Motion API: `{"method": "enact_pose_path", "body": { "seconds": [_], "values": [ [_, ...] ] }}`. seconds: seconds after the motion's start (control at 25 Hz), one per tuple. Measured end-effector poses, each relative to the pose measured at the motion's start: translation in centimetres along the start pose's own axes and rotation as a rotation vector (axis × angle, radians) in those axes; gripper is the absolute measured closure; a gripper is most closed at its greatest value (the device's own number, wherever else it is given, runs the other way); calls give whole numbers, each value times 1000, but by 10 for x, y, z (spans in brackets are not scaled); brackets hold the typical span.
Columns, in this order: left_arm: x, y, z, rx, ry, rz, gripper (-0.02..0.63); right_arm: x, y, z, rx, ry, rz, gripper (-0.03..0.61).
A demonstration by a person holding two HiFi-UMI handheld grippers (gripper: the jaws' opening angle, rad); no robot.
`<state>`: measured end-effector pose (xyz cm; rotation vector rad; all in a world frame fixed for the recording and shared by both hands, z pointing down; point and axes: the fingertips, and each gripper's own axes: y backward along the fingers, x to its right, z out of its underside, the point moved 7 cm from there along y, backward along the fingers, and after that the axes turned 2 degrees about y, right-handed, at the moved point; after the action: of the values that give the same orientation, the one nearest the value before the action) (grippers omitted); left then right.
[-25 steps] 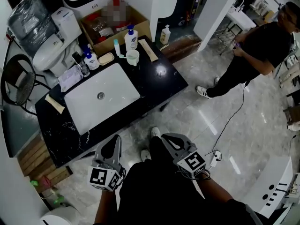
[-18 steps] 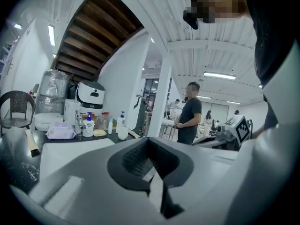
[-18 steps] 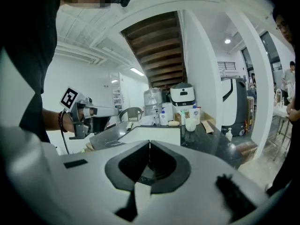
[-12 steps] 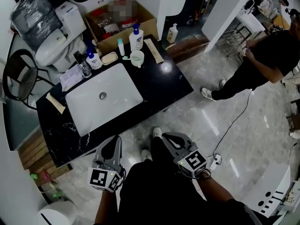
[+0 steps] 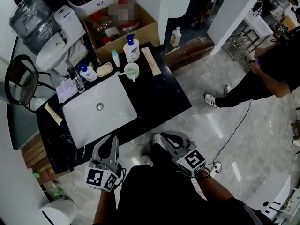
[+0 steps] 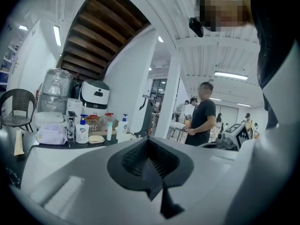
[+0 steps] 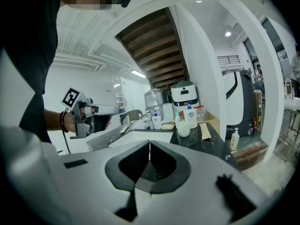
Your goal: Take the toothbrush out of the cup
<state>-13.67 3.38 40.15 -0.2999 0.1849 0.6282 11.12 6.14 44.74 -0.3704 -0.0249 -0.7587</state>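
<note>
A pale cup point(image 5: 131, 71) stands on the black counter point(image 5: 159, 93) behind the white sink point(image 5: 99, 109). A light toothbrush point(image 5: 120, 73) sticks out of it to the left. My left gripper point(image 5: 114, 139) and right gripper point(image 5: 165, 136) hang side by side off the counter's front edge, well short of the cup. Both are shut with nothing in them. In the left gripper view the cup point(image 6: 121, 136) shows small beyond the shut gripper point(image 6: 149, 139). Over the shut gripper point(image 7: 149, 146) in the right gripper view, the cup point(image 7: 183, 130) stands further off.
Round the cup stand a pump bottle point(image 5: 131, 48), a small tube point(image 5: 116, 58), a soap dish point(image 5: 105, 70), a second pump bottle point(image 5: 86, 72) and the tap point(image 5: 75, 76). A cardboard box point(image 5: 124, 25), a toilet point(image 5: 58, 46) and a chair point(image 5: 21, 86) lie behind. A person point(image 5: 272, 74) stands at right.
Both grippers have come closer to the counter's front edge, still shut. The counter has slid down and left in the head view, and the person at right now shows nearer the picture's edge.
</note>
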Motion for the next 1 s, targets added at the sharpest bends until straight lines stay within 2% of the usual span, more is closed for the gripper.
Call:
{"method": "enact_pose_path", "body": {
  "seconds": [0.2,0.36,0.72,1.0],
  "values": [
    [7,-32,-13,-7,13,-49,603,50,-3,-10,2,-1,-22,563],
    [9,-42,-14,-8,8,-76,595,73,-7,-9,-7,-1,-29,563],
    [-2,-56,-15,-15,22,-94,581,86,-25,-11,-25,-1,-60,563],
    [-30,-68,-17,-9,38,-70,563,86,-46,-22,-43,17,-42,563]
  ]
}}
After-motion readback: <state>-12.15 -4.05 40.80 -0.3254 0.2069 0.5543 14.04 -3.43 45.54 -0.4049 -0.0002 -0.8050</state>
